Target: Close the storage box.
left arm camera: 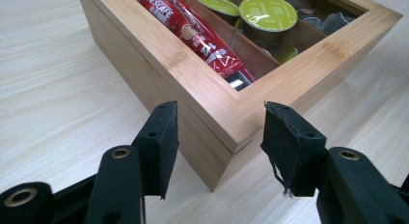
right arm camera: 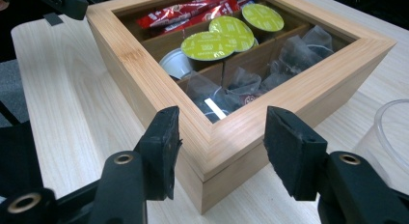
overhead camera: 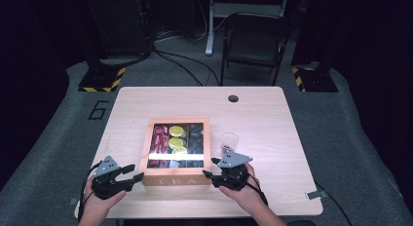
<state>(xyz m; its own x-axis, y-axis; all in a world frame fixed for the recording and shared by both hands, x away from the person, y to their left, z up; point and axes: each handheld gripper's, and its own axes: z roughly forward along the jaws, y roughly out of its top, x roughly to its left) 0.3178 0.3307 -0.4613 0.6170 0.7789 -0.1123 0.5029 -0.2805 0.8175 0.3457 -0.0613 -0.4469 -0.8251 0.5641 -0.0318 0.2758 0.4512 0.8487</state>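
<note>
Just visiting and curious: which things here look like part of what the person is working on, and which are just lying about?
Likely in use:
- wooden tea box, flanked at its near corners by the left tool and right tool, both open

Just around:
- clear cup
- folding chair

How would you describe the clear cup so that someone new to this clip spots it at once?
Start at the wooden tea box in the middle of the table. Just off its right side, ahead of the right gripper, stands the plastic cup. It is the one see-through, round thing standing outside the box.
</note>
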